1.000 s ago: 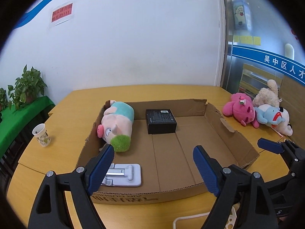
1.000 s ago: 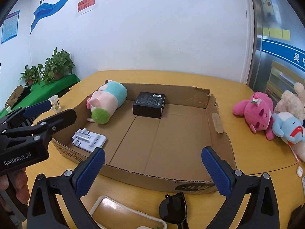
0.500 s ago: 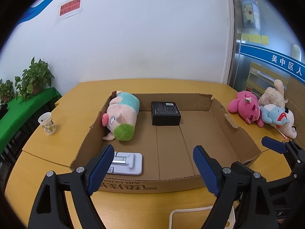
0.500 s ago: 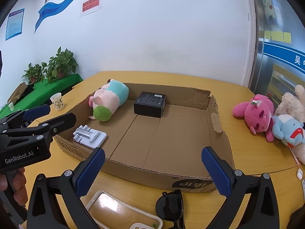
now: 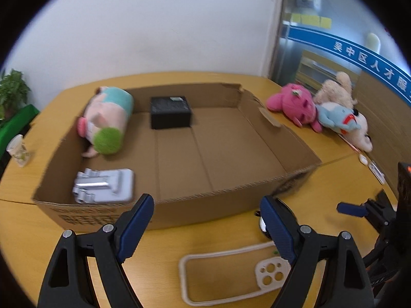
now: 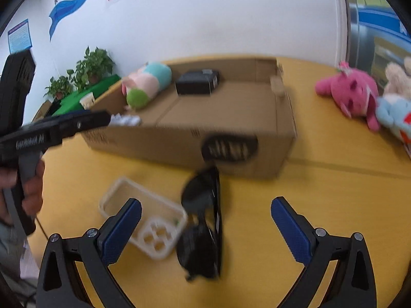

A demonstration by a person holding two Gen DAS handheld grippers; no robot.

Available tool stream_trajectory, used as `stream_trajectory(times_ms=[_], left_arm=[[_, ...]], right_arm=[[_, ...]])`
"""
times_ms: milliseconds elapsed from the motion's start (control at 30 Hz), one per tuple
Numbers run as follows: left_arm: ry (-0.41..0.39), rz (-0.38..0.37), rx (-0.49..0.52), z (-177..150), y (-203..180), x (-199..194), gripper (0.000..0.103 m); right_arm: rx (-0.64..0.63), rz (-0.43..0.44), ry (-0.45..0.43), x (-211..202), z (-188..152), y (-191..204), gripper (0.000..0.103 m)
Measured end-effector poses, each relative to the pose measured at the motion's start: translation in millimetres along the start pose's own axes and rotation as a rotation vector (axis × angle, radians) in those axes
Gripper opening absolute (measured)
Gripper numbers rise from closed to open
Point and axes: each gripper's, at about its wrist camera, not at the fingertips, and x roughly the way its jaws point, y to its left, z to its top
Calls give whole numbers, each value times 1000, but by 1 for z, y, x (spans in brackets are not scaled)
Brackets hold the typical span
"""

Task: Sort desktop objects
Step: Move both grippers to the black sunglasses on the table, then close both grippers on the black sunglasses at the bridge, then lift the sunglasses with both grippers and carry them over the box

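Both tools are held open and empty: the right tool [image 6: 205, 227] is aimed at the sunglasses [image 6: 203, 220] at lower centre, on the tabletop [image 6: 321, 195] before the box [image 6: 195, 138]. Lowering and closing are judged next; the left tool [image 5: 206, 220] hovers above the phone case [image 5: 231, 274].

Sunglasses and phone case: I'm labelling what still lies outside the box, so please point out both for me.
sunglasses [image 6: 203, 220]: right wrist view, on the dark lens nearer the box.
phone case [image 5: 226, 274]: left wrist view, on the clear back panel, beside the camera cutouts.
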Motion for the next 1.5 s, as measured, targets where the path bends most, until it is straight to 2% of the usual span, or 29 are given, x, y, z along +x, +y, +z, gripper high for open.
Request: stream_trajectory(times_ms=[133, 333, 367, 400, 533, 633, 800, 833, 933, 1033, 1133, 1200, 1500], left_arm=[[56, -72, 4, -5, -12, 16, 85], [109, -111, 9, -12, -20, 26, 85], [113, -117, 10, -13, -21, 26, 85], [114, -127, 8, -14, -22, 27, 85], [134, -172, -35, -16, -23, 34, 84], [182, -253, -47, -16, -35, 46, 84], [285, -391, -11, -16, -73, 70, 82], [314, -427, -4, -18, -82, 74, 80], [415, -494, 17, -29, -106, 88, 59], [469, -466, 45, -40, -121, 98, 54], [506, -435, -6, -44, -117, 106, 43], [505, -454, -40, -45, -111, 106, 39], [439, -453, -69, -39, -101, 86, 34]], right_arm=[[-13, 23, 77, 4, -27, -2, 90], [-36, 42, 147, 24, -35, 7, 50], [-45, 32, 169, 29, -36, 8, 38], [-43, 27, 181, 32, -37, 6, 36], [40, 32, 167, 26, -39, -12, 35], [119, 21, 148, 19, -43, -27, 34], [219, 27, 125, 12, -51, -35, 30], [236, 35, 123, 11, -54, -36, 29], [254, 54, 122, 8, -60, -32, 29], [248, 61, 126, 8, -62, -27, 29], [243, 77, 125, 8, -62, -26, 29], [230, 83, 125, 8, -63, -25, 29], [214, 122, 91, 2, -61, -15, 28]])
